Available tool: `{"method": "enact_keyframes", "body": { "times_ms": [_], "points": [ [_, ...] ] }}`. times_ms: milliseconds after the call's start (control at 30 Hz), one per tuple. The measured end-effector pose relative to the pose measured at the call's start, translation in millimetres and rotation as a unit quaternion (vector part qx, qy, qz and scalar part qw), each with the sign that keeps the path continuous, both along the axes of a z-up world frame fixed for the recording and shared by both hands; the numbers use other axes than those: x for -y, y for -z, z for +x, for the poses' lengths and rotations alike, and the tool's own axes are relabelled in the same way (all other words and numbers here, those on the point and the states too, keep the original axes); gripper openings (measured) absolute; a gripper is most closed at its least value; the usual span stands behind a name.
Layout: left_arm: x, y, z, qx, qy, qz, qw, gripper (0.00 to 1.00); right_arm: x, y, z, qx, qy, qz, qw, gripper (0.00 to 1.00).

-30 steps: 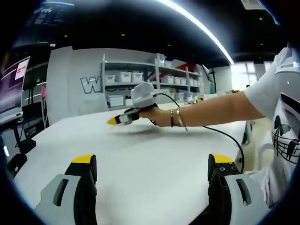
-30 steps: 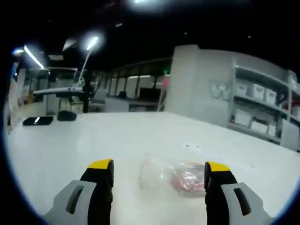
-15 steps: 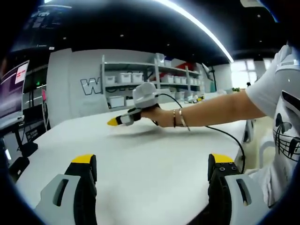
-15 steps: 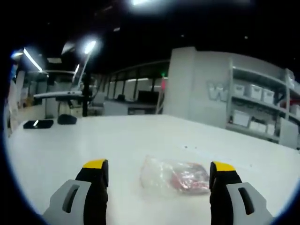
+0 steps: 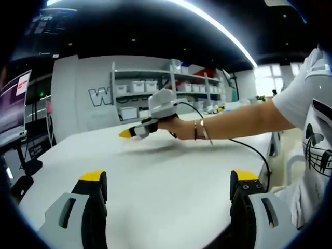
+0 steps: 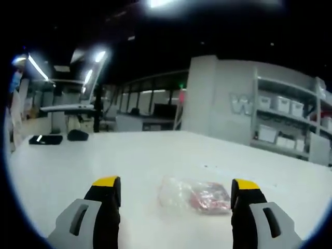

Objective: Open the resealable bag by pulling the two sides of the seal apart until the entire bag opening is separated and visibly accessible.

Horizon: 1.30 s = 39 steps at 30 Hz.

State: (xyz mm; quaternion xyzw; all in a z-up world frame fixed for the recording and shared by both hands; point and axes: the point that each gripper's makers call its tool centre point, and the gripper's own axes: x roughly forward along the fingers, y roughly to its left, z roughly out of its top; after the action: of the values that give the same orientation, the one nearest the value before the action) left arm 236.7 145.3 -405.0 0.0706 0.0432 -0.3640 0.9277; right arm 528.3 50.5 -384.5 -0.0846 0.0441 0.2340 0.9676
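Note:
A clear resealable bag with red contents lies flat on the white table in the right gripper view. My right gripper hovers just short of it, open, its yellow-tipped jaws standing to either side of the bag with nothing held. In the left gripper view my left gripper is open over bare table. Farther off there, the right gripper is held by a person's hand and bare arm above the table.
A shelving rack with white bins stands behind the table against a grey wall. A black cable trails from the held gripper to the table's right edge. Dark small objects lie at the far left of the table.
The right gripper's jaws have spread a little wider and the view has drawn back slightly from the bag. The held gripper in the left view has risen slightly.

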Motion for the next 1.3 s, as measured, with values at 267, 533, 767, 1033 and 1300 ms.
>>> {"method": "enact_keyframes", "body": {
  "times_ms": [267, 533, 767, 1033, 1300],
  "points": [
    [0.9, 1.0, -1.0, -0.001, 0.002, 0.002, 1.0, 0.97, 5.0, -2.5, -5.3, 0.003, -0.002, 0.006, 1.0, 0.88],
    [2.7, 1.4, -1.9, -0.001, 0.004, 0.003, 1.0, 0.97, 12.0, -1.4, -13.3, 0.004, 0.0, 0.012, 0.9999, 0.87],
    [4.7, 1.6, -3.1, -0.001, 0.006, 0.004, 1.0, 0.97, 19.1, -4.8, -21.3, 0.009, 0.002, 0.019, 0.9998, 0.87],
    [6.9, 2.3, -4.9, -0.001, 0.01, 0.005, 0.9999, 0.97, 25.6, -5.0, -31.7, 0.01, 0.005, 0.029, 0.9995, 0.86],
    [6.7, 0.9, -5.9, 0.001, 0.012, 0.002, 0.9999, 0.97, 29.1, -10.0, -40.8, 0.016, 0.006, 0.035, 0.9992, 0.86]
  ]
}}
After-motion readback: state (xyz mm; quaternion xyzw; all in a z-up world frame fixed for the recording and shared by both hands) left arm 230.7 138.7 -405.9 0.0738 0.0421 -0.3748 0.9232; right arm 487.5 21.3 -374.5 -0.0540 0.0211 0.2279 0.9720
